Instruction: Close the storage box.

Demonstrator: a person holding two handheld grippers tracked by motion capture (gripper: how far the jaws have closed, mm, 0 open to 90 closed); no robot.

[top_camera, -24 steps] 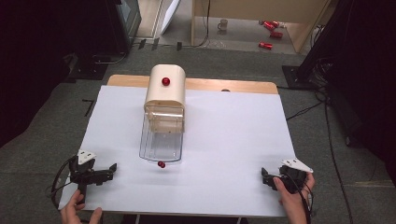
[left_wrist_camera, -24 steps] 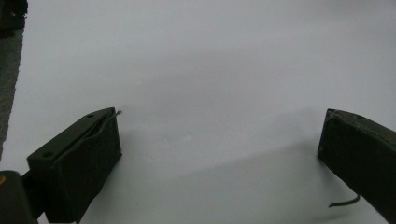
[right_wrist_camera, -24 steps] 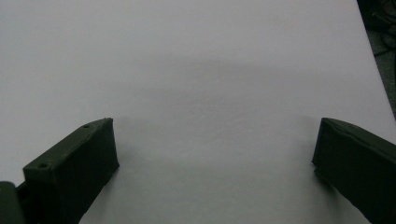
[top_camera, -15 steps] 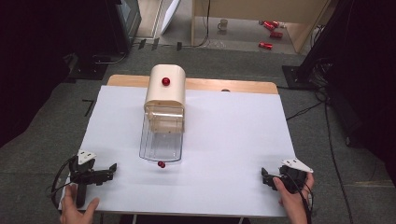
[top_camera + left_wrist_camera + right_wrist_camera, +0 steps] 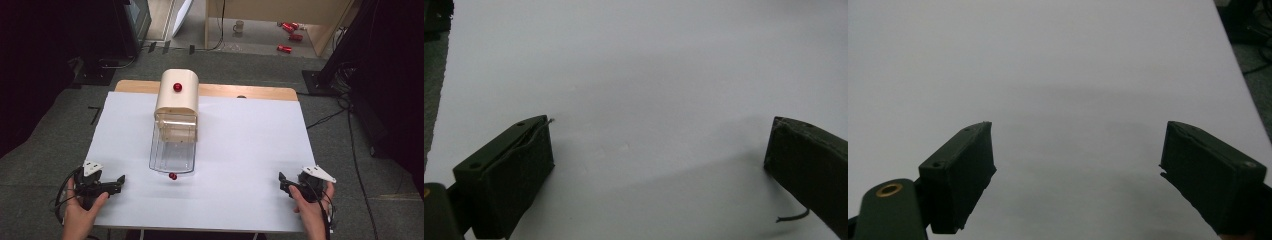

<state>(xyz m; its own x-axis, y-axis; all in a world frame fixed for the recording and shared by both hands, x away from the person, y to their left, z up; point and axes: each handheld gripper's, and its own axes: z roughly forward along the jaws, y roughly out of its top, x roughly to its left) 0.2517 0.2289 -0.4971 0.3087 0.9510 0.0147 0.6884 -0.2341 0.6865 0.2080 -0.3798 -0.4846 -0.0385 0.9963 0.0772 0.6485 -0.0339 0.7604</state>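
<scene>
1. Sits at the middle of the tabletop [image 5: 250,150], nearer its far edge: a cream bread box [image 5: 176,97] with a red knob [image 5: 177,87] on top and a clear roll-lid [image 5: 172,150] reaching out toward the near side, a small red handle [image 5: 172,176] at its near lip.
2. Runs far to near, straight toward the person's side, with the small red handle as the closest point of the box to either hand.
3. Rests at the near left corner, fingers pointing right across the sheet: left gripper [image 5: 120,181]. Fingers [image 5: 509,180] spread wide, released, bare white surface between them and nothing held.
4. Rests at the near right edge, fingers pointing left: right gripper [image 5: 282,181]. Fingers [image 5: 960,175] likewise wide apart and empty, white surface alone between them.
5. Lies ahead and to the right of the left gripper, ahead and well to the left of the right gripper: the small red handle.
6. Nearer by a clear margin: the left gripper; both well apart from the box, no contact anywhere.
7. Likely next: a reach inward and forward to the handle, probably from the left.
</scene>
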